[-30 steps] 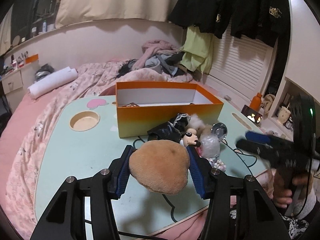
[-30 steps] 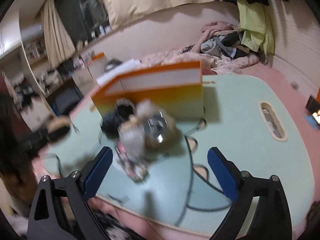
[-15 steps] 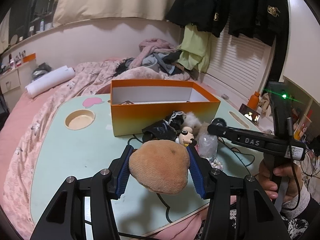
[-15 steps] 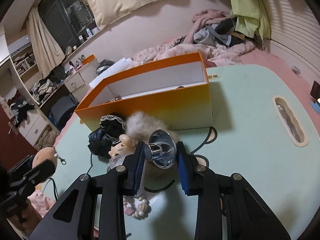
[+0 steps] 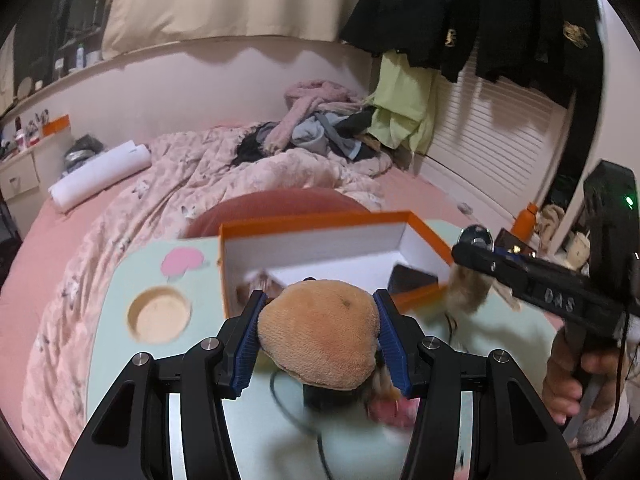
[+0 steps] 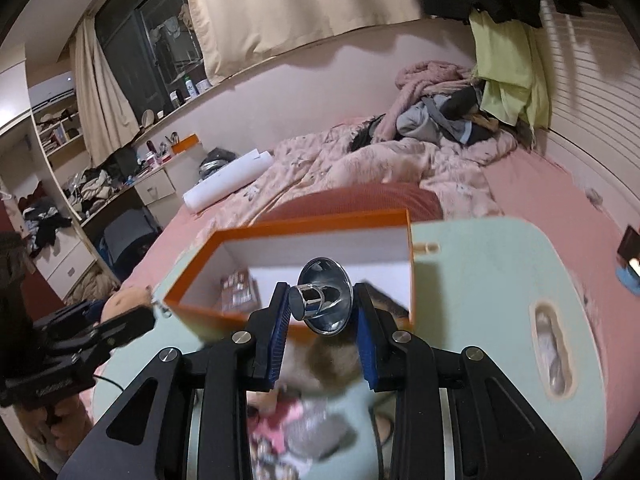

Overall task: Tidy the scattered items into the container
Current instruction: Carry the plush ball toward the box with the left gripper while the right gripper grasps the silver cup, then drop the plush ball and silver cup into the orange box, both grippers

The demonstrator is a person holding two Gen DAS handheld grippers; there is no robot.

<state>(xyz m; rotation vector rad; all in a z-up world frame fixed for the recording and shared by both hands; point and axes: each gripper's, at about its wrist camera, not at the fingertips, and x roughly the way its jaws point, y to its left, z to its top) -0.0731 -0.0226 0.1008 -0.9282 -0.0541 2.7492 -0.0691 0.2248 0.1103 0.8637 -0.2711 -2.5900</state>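
both hand-held grippers lifted toward orange box (image 5: 424,236); left hand-held gripper (image 5: 318,334) clamps plush (image 5: 320,332).

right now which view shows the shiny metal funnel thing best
The right wrist view: the chrome funnel-shaped piece sits centred between the right gripper pads, flared mouth and stem both clear. The left wrist view shows only its rim peeking above that gripper at the right edge.

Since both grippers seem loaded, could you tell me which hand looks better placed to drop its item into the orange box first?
Probably the left. The left gripper holds the brown plush at the orange box front wall, facing the opening. The right gripper grips the chrome funnel, a fluffy piece dangling near the corner.
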